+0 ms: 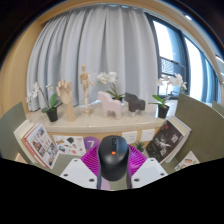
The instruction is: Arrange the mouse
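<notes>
While the gripper (113,172) is pointing toward a cluttered desk by a window, its two pale fingers are showing at the bottom of the gripper view with their magenta pads (92,160) facing inward. A dark grey, rounded computer mouse (113,153) is sitting between those pads, its narrow end pointing away from the camera. Both pads are appearing to press against its sides, so the fingers are standing at a narrow spread, closed about the mouse. Whether the mouse is resting on the desk or being lifted clear of it cannot be told.

Just beyond the mouse, a small grey square box (130,137) is sitting on the pale desk surface (70,146). To one side, a colourful open magazine (40,145) is lying propped at an angle, and on the other side a dark-covered book (164,140) is leaning likewise. Further back, a pink toy animal figure (104,101) is standing beside a dark one (133,102), with a wooden jointed artist's mannequin (85,80) rising behind them. White orchids in dark pots (53,113) are flanking the display, one at each end. Long white pleated curtains (100,45) are hanging behind everything, beside a bright window (178,50).
</notes>
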{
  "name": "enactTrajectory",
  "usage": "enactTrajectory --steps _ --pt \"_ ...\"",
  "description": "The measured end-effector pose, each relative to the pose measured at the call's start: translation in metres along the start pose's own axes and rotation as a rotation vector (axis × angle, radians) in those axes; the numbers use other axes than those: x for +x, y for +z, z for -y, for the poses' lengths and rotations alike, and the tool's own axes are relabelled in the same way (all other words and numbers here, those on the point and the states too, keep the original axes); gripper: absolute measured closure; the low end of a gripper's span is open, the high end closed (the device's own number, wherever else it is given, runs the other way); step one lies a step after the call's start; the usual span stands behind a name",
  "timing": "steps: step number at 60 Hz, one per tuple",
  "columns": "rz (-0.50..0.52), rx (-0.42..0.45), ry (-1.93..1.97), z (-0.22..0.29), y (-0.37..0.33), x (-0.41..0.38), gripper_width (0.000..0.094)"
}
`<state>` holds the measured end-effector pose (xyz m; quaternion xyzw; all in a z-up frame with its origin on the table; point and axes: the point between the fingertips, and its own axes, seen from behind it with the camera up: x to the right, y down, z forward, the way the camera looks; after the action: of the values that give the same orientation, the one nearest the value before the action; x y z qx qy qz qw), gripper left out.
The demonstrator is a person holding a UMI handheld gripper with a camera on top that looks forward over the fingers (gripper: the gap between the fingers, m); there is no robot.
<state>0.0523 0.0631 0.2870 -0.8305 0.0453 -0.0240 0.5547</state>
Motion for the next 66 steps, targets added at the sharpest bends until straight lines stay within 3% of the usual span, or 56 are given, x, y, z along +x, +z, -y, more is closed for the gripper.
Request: enactTrajectory --steps 7,16,25,34,41,50,52,56,66 --pt "0.065 -0.041 -0.027 -0.029 0.026 -0.073 0.0597" --pt "0.103 -0.209 -0.018 -0.131 0.073 -0.129 0.0598" --pt "0.092 -0.377 -0.038 -0.228 0.098 -0.138 0.0599" --pt "0.086 -0.465 -0.06 -0.285 0.103 -0.133 0.0592" --pt "0.08 -0.4 -0.07 -0.283 0.106 -0.132 0.0564" --pt "0.068 -0.408 -0.065 -0.283 0.105 -0.131 0.0423" --pt "0.054 -0.428 -0.056 -0.284 0.104 -0.128 0.0356" --pt "0.019 -0.441 -0.048 -0.275 0.097 -0.122 0.0083" --pt "0.023 -0.346 -0.036 -0.207 0.061 -0.13 0.0083"
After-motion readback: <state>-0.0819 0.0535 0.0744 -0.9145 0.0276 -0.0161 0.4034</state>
